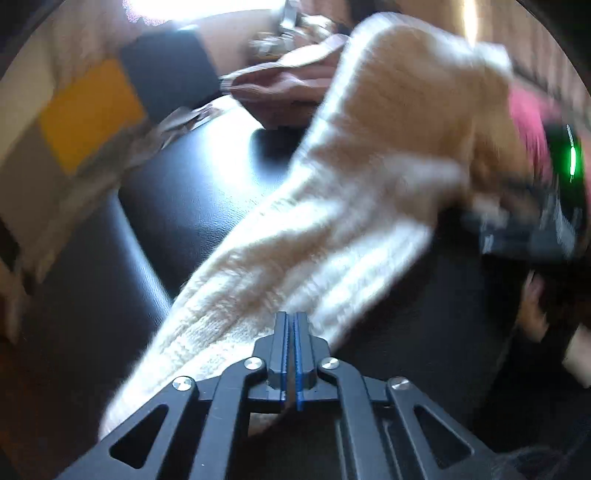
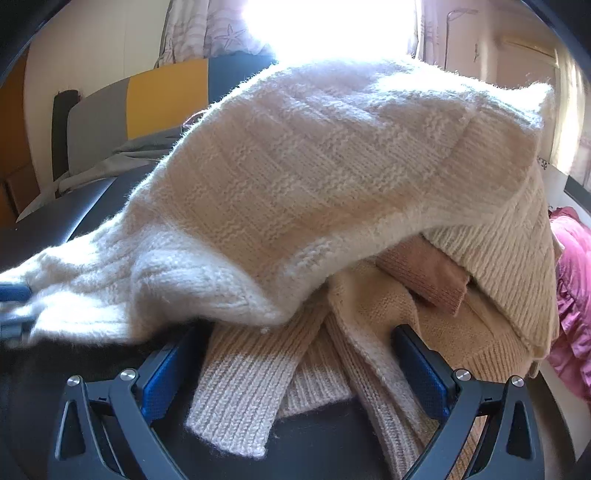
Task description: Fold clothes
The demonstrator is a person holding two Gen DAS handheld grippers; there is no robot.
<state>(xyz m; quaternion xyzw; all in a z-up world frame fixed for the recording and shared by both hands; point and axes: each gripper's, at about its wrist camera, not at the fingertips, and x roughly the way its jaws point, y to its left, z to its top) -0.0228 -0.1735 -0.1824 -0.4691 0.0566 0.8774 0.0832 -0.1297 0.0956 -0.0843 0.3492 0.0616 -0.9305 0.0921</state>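
A cream knitted sweater [image 1: 332, 229] hangs stretched above the black padded surface [image 1: 192, 192]. My left gripper [image 1: 291, 325] is shut on the sweater's near edge. In the right wrist view the same cream sweater [image 2: 314, 177] drapes over a beige knitted garment [image 2: 369, 314] and a small brownish-pink knit piece [image 2: 428, 273]. My right gripper [image 2: 295, 354] is open, its blue-padded fingers on either side of a ribbed cuff [image 2: 240, 391] of the beige garment. The right gripper also shows blurred at the right edge of the left wrist view [image 1: 524, 229].
A pink garment [image 2: 572, 295] lies at the right. A brownish-pink garment [image 1: 284, 92] lies further back on the surface. Yellow, grey and dark blue panels [image 2: 147, 99] stand behind, below a bright window [image 2: 332, 26] with curtains.
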